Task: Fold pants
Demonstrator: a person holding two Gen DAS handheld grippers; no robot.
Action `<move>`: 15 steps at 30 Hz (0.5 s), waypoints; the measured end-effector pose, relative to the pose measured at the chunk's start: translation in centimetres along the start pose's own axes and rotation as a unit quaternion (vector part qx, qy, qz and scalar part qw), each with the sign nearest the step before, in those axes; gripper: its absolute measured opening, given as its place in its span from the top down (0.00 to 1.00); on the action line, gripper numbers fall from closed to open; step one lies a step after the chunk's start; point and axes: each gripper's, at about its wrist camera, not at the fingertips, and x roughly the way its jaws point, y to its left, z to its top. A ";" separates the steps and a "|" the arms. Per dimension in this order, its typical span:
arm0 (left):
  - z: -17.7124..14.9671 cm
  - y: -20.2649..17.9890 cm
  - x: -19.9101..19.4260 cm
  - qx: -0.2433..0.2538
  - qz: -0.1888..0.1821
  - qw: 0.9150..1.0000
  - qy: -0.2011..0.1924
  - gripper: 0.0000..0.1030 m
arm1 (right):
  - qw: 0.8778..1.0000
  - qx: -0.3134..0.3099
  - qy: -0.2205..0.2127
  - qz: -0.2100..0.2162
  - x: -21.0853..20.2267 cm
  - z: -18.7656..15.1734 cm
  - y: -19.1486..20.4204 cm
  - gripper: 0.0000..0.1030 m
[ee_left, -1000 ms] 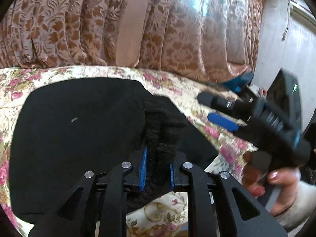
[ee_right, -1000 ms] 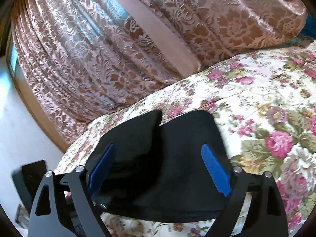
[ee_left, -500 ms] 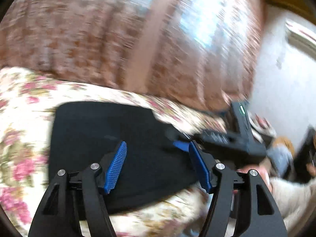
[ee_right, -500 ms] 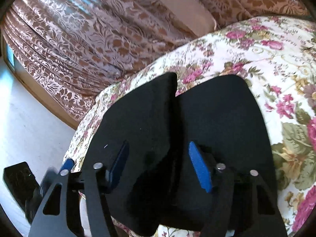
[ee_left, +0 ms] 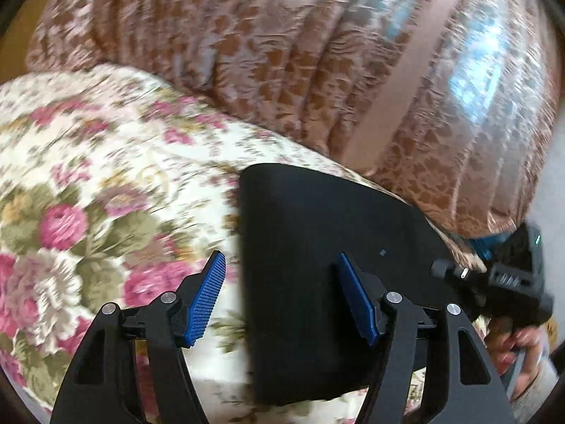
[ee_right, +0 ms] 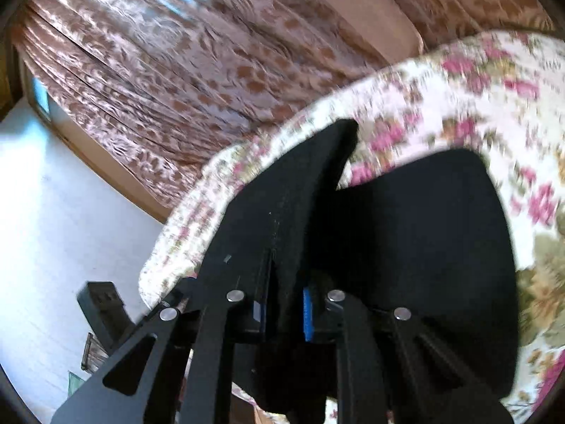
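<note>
Pants (ee_right: 406, 233) on bedspread (ee_left: 106, 176): right gripper (ee_right: 282, 312) clamps near fold; left gripper (ee_left: 282, 296) gapes, unladen. Lift evenly, keeping layers aligned.

Both cameras sit just behind their own fingers and look forward along them, low and close over the bed (ee_left: 106, 162), with the curtain (ee_left: 282, 56) filling the upper part of each view.

The left wrist view looks across the bed from near its edge, straddling the left border of the pants (ee_left: 317, 247); the left gripper (ee_left: 279, 296) frames the bottom, and the right gripper (ee_left: 508, 279) shows at the far right edge.

The right wrist view is tilted, with the bed running up to the right and a white wall (ee_right: 63, 212) at lower left. It is very near the pants (ee_right: 423, 233), which fill its centre behind the right gripper (ee_right: 286, 307).

Both views share the pants, the bed and the curtain (ee_right: 212, 53).
</note>
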 end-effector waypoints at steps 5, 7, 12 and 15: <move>0.4 -4.7 0.8 0.073 -0.038 0.997 0.010 0.37 | 1.000 -0.004 -0.016 -0.016 -2.1 1.3 -0.1 0.88; 0.4 -6.1 1.5 0.093 -0.042 0.995 0.019 0.37 | 0.999 0.000 -0.021 -0.026 -3.0 1.5 -0.8 0.88; -0.1 -8.6 3.5 0.121 -0.061 0.989 0.055 0.37 | 0.998 0.021 -0.030 -0.053 -4.4 1.7 -3.1 0.88; -1.0 -10.0 4.6 0.145 -0.063 0.985 0.071 0.37 | 0.996 0.031 -0.029 -0.075 -4.4 1.5 -5.0 0.88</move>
